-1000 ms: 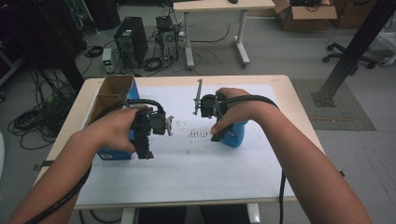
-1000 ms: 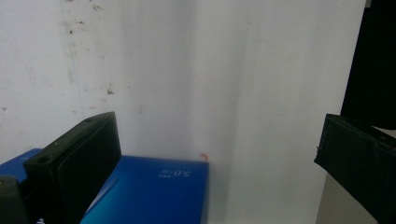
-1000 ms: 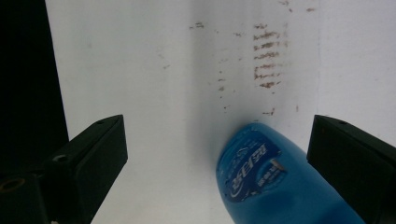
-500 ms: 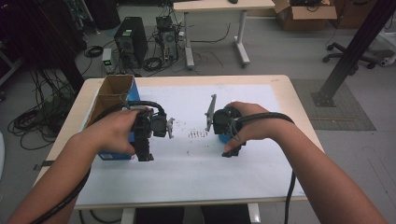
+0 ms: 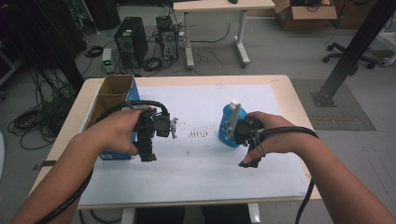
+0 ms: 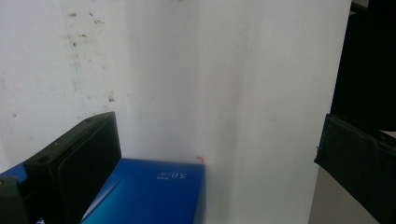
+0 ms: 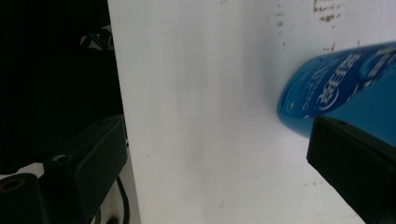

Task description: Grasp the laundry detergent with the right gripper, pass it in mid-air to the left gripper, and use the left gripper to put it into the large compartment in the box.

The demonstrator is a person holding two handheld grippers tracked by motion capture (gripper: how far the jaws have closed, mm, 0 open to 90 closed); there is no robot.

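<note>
1. The right gripper (image 5: 241, 164) is held low over the white sheet (image 5: 205, 163) covering the desk (image 5: 285, 86), and its jaws are seen spread wide with only bare paper between them in the right gripper view.
2. The blue bottle (image 5: 227, 126) is found just beside the right gripper, on its far side, with its white cap pointing away; in the right gripper view the bottle (image 7: 336, 88) lies past one jaw rather than in the gap.
3. The left gripper (image 5: 148, 154) is held with its jaws spread too, and nothing is pinched; a corner of the blue carton (image 6: 154, 193) is seen close under the gap, near one jaw.
4. The open cardboard box (image 5: 112, 93) is seen beyond the left gripper, touching or nearly touching the blue carton (image 5: 114, 154).
5. A miss is judged likely if the right gripper is closed from here, since the bottle sits outside the jaws.
6. The bottle could be knocked or rolled aside by a jaw, as its rounded side would be struck first.
7. The carton could be nudged along the desk if the left gripper is lowered carelessly.
</note>
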